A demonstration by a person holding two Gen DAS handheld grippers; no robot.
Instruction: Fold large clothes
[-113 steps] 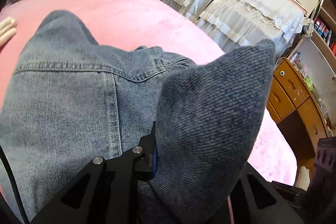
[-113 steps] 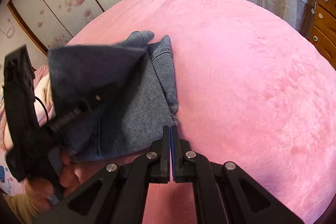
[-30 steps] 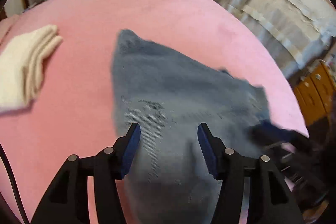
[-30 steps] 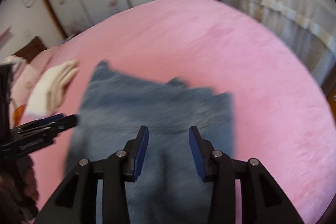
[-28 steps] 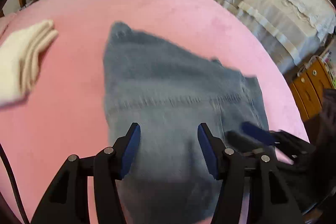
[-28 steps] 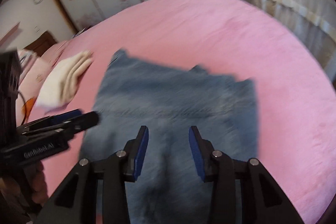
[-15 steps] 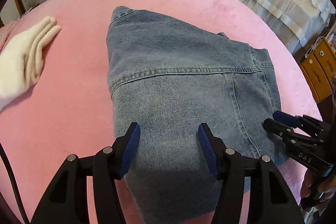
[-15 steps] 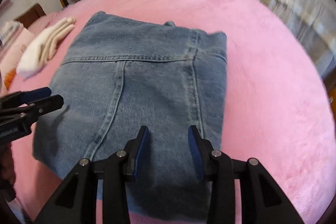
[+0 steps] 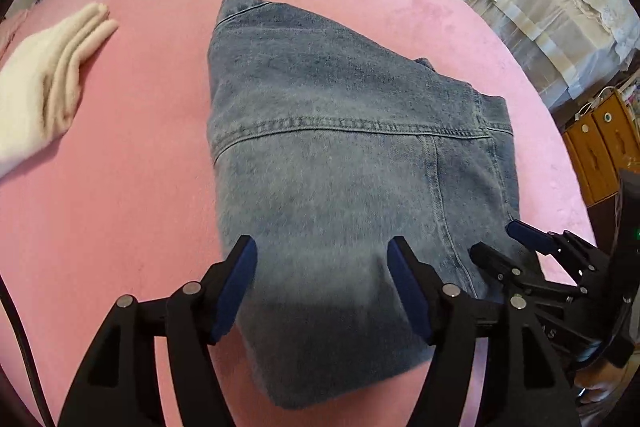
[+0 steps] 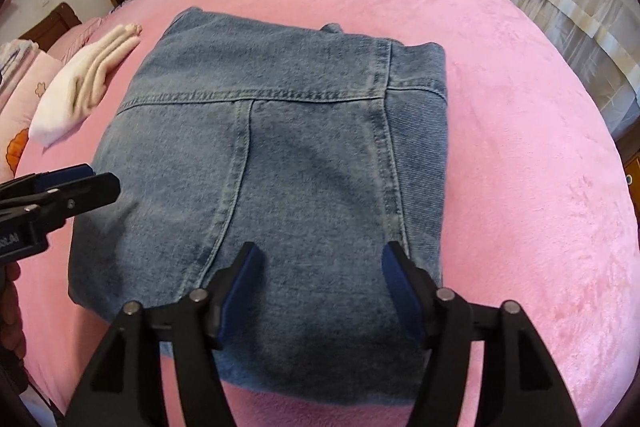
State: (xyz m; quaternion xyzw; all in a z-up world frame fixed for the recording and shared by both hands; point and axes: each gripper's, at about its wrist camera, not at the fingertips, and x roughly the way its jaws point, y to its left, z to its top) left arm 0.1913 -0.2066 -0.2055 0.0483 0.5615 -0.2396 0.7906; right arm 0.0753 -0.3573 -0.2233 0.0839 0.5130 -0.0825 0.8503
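Jaws of the left gripper (image 9: 322,285) and right gripper (image 10: 322,287), just opening wider, grip nothing above the folded blue denim garment (image 10: 280,163), lying compact on the pink plush bedcover (image 10: 520,147); folding looks finished, perhaps 1 tidy left.

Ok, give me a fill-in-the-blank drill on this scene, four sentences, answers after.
1. The folded denim lies on a ____ blanket.
2. The cream cloth lies to the ____ of the denim in both views.
3. Both the left tool and the right tool have their jaws ____.
4. The tools' pads are ____ in colour.

Missing words: pink; left; open; blue
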